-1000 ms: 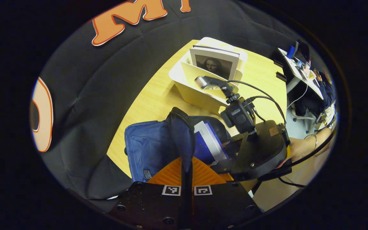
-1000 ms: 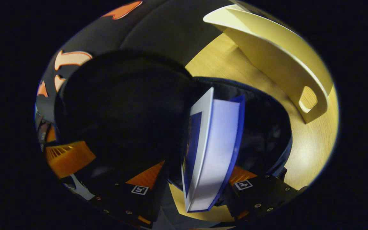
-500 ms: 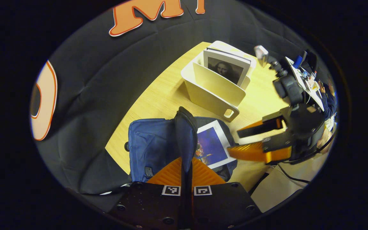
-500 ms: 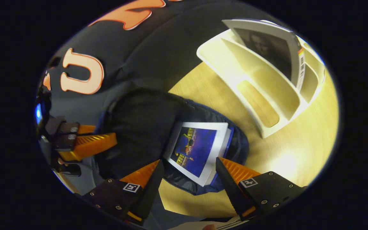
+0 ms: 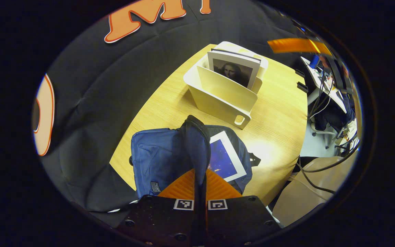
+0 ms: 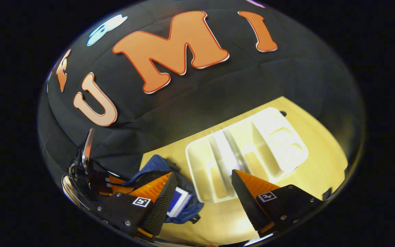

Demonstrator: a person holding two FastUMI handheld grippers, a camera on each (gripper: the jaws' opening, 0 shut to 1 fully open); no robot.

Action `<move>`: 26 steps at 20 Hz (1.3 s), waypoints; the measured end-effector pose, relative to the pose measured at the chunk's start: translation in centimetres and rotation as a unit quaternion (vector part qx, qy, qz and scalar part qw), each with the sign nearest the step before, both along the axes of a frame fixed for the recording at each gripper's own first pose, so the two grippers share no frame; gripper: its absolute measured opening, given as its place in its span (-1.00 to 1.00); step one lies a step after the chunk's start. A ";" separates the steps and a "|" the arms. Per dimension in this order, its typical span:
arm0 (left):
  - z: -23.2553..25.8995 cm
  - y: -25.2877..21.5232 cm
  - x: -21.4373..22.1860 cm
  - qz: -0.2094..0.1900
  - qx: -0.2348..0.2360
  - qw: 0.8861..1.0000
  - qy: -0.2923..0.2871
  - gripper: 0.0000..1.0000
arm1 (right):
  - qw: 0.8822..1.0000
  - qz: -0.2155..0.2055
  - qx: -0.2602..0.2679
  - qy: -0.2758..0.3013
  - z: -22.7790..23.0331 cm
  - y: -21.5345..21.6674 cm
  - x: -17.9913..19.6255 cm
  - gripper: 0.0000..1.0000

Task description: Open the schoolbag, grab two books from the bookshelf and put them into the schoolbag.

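The wooden surface (image 5: 170, 103) carries the blue schoolbag (image 5: 156, 157) at its near side and the cream bookshelf (image 5: 223, 94) farther away, a little to the right; the two stand near each other but do not touch.

The left gripper view looks down on the schoolbag from close by. The bag's flap (image 5: 197, 144) stands up as a dark ridge, and the left gripper (image 5: 200, 181) has its jaws pressed together on this flap, holding it raised. Right of the flap, in the open bag, lies a book with a dark blue cover and white border (image 5: 225, 156). In the bookshelf a second book with a portrait cover (image 5: 233, 68) stands upright in a far compartment, while the near compartment in front of it looks empty. Part of the right gripper (image 5: 298, 45) shows as a blurred bar at the upper right, above the bookshelf.

The right gripper view looks from higher up, so the bookshelf (image 6: 249, 151) is seen from above with its dividers; it is too bright there to make out the portrait book. The right gripper (image 6: 202, 193) has its jaws wide apart with nothing between them. Behind its left finger the schoolbag (image 6: 156, 164) and a corner of the blue book (image 6: 178, 204) are seen, and the left gripper (image 6: 115, 183) appears at the bag's near left.
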State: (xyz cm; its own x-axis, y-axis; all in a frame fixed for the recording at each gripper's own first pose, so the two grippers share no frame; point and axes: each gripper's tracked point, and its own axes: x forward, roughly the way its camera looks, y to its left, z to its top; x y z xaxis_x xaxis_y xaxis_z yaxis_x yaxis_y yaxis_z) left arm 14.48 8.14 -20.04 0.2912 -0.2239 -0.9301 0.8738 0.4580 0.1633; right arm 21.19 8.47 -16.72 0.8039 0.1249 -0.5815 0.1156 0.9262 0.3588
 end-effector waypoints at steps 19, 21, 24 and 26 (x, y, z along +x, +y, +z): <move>-0.9 0.0 -0.7 0.016 0.000 1.000 0.010 -0.99 | 0.969 0.109 -0.078 0.207 -10.5 0.2 8.5 0.95; -1.0 0.1 -0.7 0.017 0.001 1.000 0.011 -0.98 | 0.966 0.115 -0.085 0.218 -11.2 0.3 8.6 0.95; -1.0 0.3 -0.5 0.017 0.003 1.000 0.009 -0.99 | 0.958 0.110 -0.115 0.239 -12.6 -0.6 8.5 0.52; -1.0 0.3 -0.6 0.017 0.004 1.000 0.011 -0.99 | 0.958 0.103 -0.115 0.242 -12.6 -0.6 8.5 -0.26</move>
State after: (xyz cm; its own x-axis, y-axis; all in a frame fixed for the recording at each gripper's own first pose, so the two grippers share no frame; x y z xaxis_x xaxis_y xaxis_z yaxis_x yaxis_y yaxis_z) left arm 13.90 8.47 -21.08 0.2779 -0.2077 -0.9379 0.8614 0.4860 0.1476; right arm 29.72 7.92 -29.36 0.4048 0.0747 -0.9113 0.0238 0.9955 0.0922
